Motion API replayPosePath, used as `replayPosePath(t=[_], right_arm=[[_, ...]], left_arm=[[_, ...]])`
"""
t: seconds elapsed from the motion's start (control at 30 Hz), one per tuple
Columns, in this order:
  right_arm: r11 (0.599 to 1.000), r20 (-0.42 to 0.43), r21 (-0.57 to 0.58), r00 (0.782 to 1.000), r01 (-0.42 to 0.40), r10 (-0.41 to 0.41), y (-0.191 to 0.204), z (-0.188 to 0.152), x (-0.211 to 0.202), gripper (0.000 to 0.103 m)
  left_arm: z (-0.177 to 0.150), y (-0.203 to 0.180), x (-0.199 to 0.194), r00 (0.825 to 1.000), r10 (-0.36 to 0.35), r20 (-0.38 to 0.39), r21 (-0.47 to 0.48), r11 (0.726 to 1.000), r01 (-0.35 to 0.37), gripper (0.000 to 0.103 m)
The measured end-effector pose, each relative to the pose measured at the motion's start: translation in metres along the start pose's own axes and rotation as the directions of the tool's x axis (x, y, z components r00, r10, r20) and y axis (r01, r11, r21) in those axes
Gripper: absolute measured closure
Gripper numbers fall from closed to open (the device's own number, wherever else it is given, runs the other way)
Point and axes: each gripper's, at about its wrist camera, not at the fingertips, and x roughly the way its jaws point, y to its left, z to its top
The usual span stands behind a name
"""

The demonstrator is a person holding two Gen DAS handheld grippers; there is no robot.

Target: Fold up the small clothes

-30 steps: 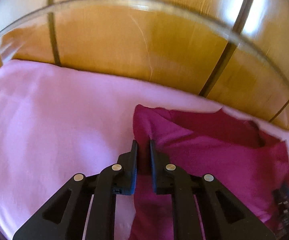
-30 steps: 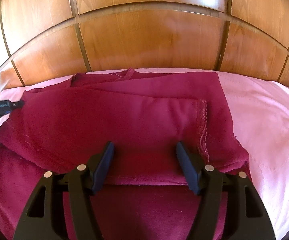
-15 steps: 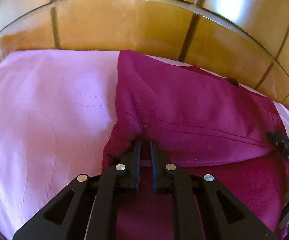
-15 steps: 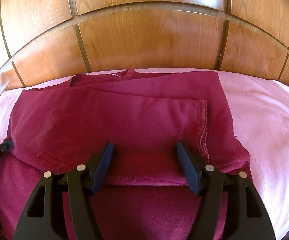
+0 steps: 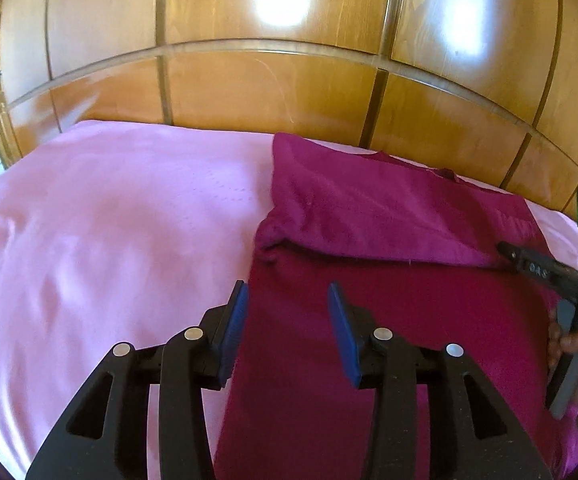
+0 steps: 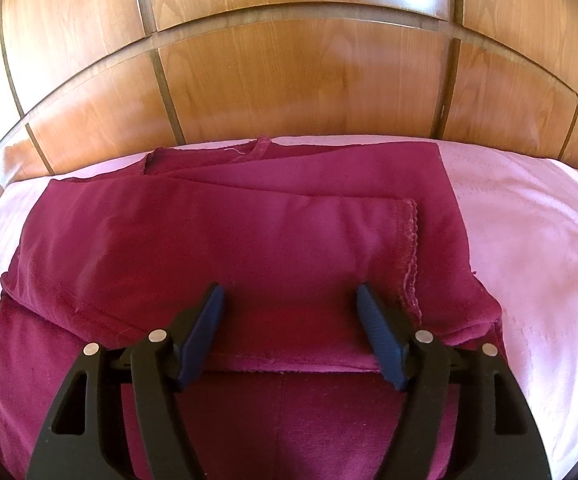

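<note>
A pink bed sheet (image 6: 529, 240) runs up to the wooden headboard (image 6: 297, 80), and my magenta garment (image 6: 249, 248) lies folded on it near the headboard edge. My left claw (image 5: 289, 312) hangs spread over the garment's left edge, and my right claw (image 6: 291, 312) is spread above its near fold, neither pinching anything.

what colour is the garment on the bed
Dark magenta-red garment on a pale pink bedspread; clearest in the right wrist view.
</note>
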Motion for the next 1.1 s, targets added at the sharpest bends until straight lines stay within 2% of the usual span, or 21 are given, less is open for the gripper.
replayPosePath(t=[0.2,0.4,0.53,0.63,0.7,0.9,1.1], right_arm=[[1.000,-0.003,-0.008,1.000,0.003,-0.003,0.002,0.000,0.000,0.026],[1.000,-0.012,-0.017,1.000,0.010,-0.010,0.004,0.001,0.001,0.024],[0.999,-0.019,-0.035,0.999,0.042,-0.043,0.008,0.003,0.002,0.020],[0.997,-0.025,-0.043,0.997,0.071,-0.073,0.010,0.005,-0.001,0.014],[0.996,-0.009,-0.042,0.997,0.076,-0.076,0.010,0.004,-0.010,0.005],[0.998,-0.011,-0.053,0.999,0.036,-0.036,0.001,-0.011,-0.039,0.004],[0.998,-0.048,-0.058,0.998,0.037,-0.039,-0.029,-0.037,-0.070,0.005]], left_arm=[[-0.024,0.010,-0.019,1.000,0.012,-0.019,-0.012,1.000,-0.012,0.062],[-0.044,0.016,-0.026,0.999,0.014,-0.043,-0.029,0.999,-0.015,0.062],[-0.056,0.018,-0.031,0.998,0.015,-0.057,-0.032,0.999,-0.017,0.062],[-0.064,0.021,-0.034,0.997,0.016,-0.070,-0.028,0.999,-0.018,0.062],[-0.069,0.023,-0.038,0.997,0.021,-0.071,-0.019,1.000,-0.023,0.062],[-0.084,0.033,-0.043,0.996,0.018,-0.093,-0.001,1.000,-0.018,0.062],[-0.098,0.038,-0.051,0.994,0.008,-0.108,0.026,1.000,-0.005,0.062]])
